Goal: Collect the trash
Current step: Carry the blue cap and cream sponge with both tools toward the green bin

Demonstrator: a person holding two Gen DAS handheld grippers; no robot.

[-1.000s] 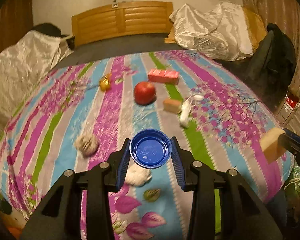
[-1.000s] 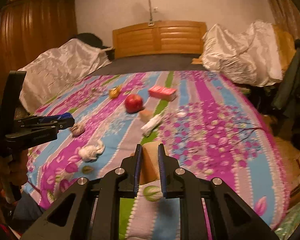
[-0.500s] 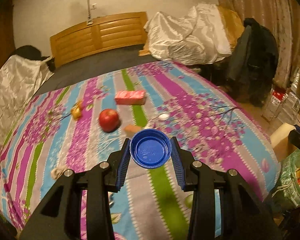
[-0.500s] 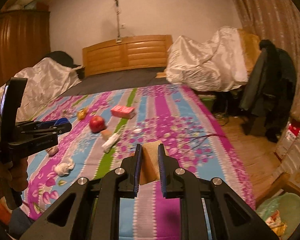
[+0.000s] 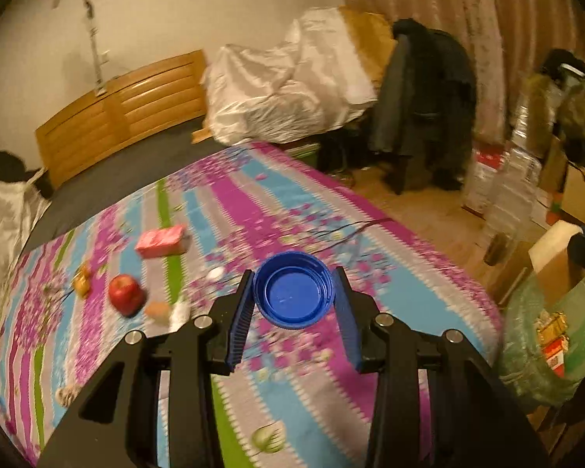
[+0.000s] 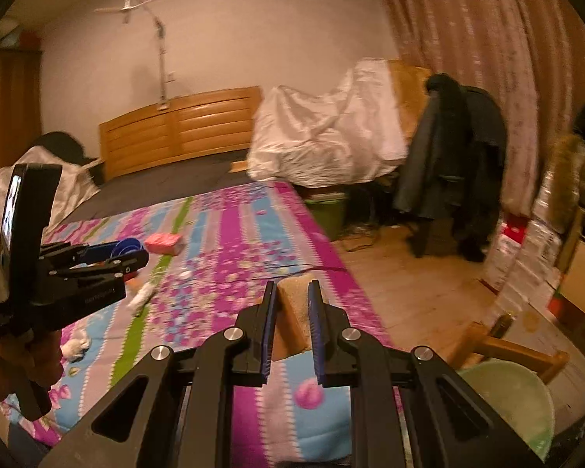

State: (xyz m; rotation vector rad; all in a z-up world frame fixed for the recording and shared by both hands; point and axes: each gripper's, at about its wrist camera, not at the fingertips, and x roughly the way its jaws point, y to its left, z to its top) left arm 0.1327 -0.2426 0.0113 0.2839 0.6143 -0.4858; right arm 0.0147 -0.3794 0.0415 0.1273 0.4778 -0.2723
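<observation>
The left gripper is closed on a blue cap. The cap sits between the two blue pads, near their tips, with its hollow side turned to the camera. Both pads touch its rim, one on each side. The cap is in the air above the bedspread, not resting on it.

The right gripper is almost shut and squeezes a tan sponge. The sponge stands upright between the pads, and its top corner comes out a little above the fingertips. In the left view, the same sponge shows at the right edge, above a green bag that has some small packets inside. In the right view the bag is at the lower right, just beside a wooden chair.

On the bedspread, well apart from both grippers, lie an apple, a pink box, a small yellow thing and a white wad. The picture is blurred, so the smaller pieces near the apple are hard to tell. A hand holds the left gripper's handle.
</observation>
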